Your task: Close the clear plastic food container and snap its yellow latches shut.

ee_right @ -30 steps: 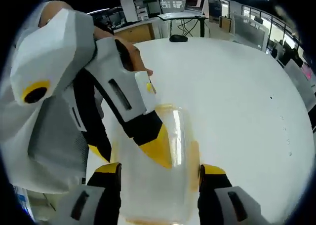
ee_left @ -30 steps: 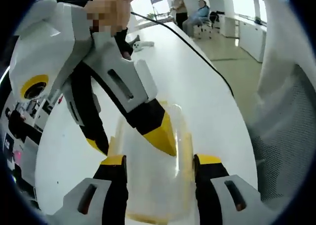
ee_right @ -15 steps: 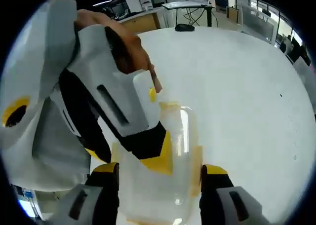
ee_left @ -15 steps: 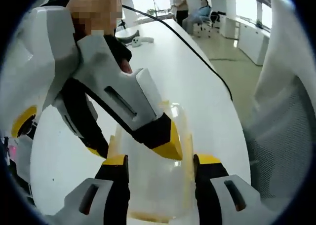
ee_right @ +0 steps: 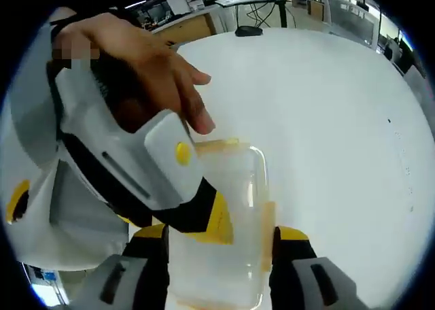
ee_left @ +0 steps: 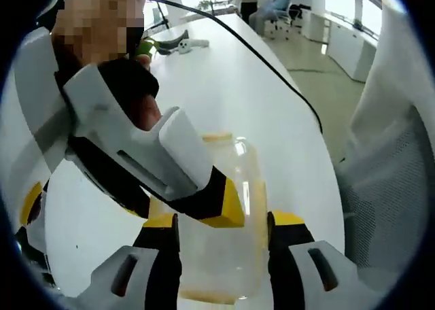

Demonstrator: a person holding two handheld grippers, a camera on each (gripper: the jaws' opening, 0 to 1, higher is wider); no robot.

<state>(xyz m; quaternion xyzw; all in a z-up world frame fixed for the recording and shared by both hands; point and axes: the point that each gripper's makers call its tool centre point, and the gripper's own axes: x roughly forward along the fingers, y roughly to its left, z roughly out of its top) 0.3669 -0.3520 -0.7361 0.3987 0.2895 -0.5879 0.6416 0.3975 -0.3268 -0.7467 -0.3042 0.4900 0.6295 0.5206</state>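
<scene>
Both gripper views look steeply down from close range, from opposite sides, sharing the clear plastic yellow-latched container (ee_left: 224, 221) (ee_right: 224, 235) on the white table (ee_left: 224, 85) (ee_right: 326, 119).

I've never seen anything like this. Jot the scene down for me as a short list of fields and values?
Setting: white table in an office
Object: clear plastic container with yellow latches
Left gripper: jaws straddle the container's sides
Right gripper: jaws straddle the same container
Contact: the other gripper's yellow tip presses on the lid in each view
Latches: cannot tell whether snapped
Background: cable, seated person far off
</scene>
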